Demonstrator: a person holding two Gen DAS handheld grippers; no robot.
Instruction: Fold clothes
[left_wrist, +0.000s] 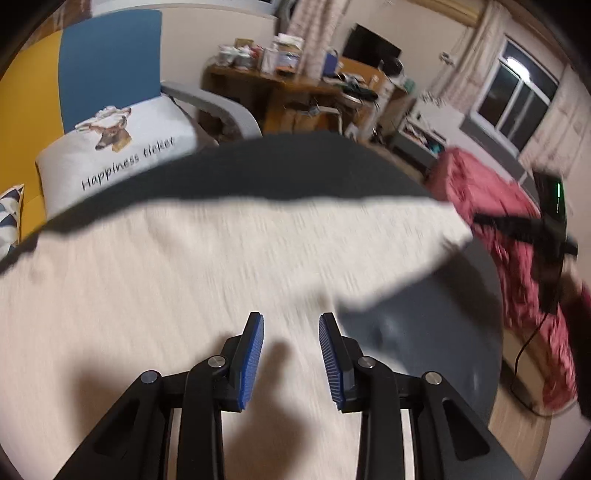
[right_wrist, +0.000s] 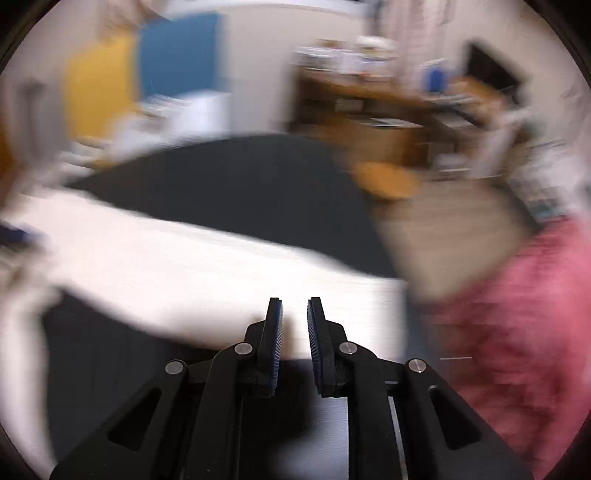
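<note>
- On my left wrist view, far off to the left of the tongs, I see a white rectangular cushion printed with a deer head and the words "Happiness ticket" (left_wrist: 110, 155), leaning on a yellow and blue backrest.
- My left tongs (left_wrist: 291, 360) hang over a pale cream knitted garment (left_wrist: 184, 266) with their blue ribbed pads (left_wrist: 253, 363) spread apart and nothing between them.
- That garment lies flat on a dark grey round-edged table surface (left_wrist: 258, 166); it runs from under the left tongs outward ahead and to both sides, with a sleeve-like flap reaching out to the right.
- Right of the left tongs, beyond the table edge, I see a crumpled pinkish-red fabric heap (left_wrist: 491, 206), with a black device showing a green light (left_wrist: 554, 199) over it.
- On my right wrist view, heavily blurred, my right tongs (right_wrist: 294, 345) stand with a narrow gap between the pads, gripping nothing.
- The cream garment (right_wrist: 166, 266) lies ahead and left of the right tongs, its near edge just at the fingertips; whether they touch it I cannot tell.
- The pink heap (right_wrist: 517, 314) lies right of the right tongs.
</note>
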